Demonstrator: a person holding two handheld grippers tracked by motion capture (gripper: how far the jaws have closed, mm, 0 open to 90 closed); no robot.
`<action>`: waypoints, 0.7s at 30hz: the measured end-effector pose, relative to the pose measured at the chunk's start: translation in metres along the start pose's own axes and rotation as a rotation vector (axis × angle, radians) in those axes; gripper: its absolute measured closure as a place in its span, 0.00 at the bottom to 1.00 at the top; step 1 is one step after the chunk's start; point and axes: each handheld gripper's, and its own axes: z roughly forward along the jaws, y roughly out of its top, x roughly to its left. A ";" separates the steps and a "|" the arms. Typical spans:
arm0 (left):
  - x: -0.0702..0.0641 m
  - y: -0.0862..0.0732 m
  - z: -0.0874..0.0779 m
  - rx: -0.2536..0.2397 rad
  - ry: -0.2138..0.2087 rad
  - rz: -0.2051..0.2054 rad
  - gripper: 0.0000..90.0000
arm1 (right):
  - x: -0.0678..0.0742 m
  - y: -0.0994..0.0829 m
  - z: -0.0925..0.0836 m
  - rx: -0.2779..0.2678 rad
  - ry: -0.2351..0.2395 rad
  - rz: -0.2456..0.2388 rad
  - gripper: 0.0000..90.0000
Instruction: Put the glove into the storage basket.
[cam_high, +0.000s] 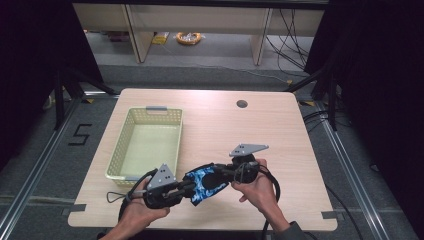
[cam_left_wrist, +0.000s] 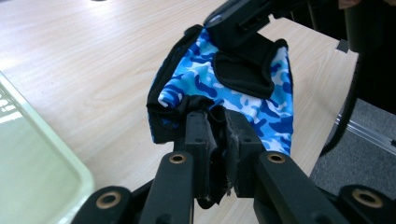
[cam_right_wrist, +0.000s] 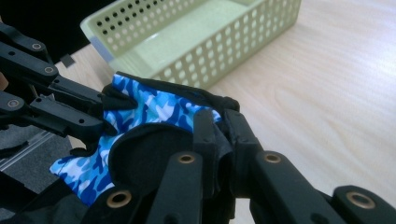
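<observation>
Gripping blue camo glove (cam_high: 204, 183) | left gripper (cam_high: 186, 186) clamps one edge | right gripper (cam_high: 223, 173) clamps opposite edge

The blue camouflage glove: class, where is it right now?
In the high view, the blue camouflage glove hangs between the left gripper and right gripper, both clamped on it, above the table's near edge, right of the green basket.

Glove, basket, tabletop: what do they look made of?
Glove: thin stretchy fabric, blue camouflage print, matte, with black trim and a fuzzy black tab, probably hook-and-loop; it creases where the left gripper and right gripper pinch it.
Basket: pale green moulded plastic, likely rigid; regular punched holes and a smooth, slightly glossy rim.
Tabletop: light wood-grain surface, probably laminate; even grain, soft sheen.
</observation>
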 end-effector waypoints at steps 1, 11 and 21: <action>0.002 0.004 -0.004 -0.004 0.006 -0.001 0.89 | -0.002 0.004 0.000 -0.005 0.006 -0.021 0.94; 0.027 0.026 -0.032 0.000 0.055 0.004 0.89 | 0.004 0.049 0.010 -0.027 0.028 -0.064 0.94; 0.064 0.026 -0.055 0.012 0.129 -0.039 0.89 | 0.016 0.097 0.051 -0.005 0.047 -0.124 0.94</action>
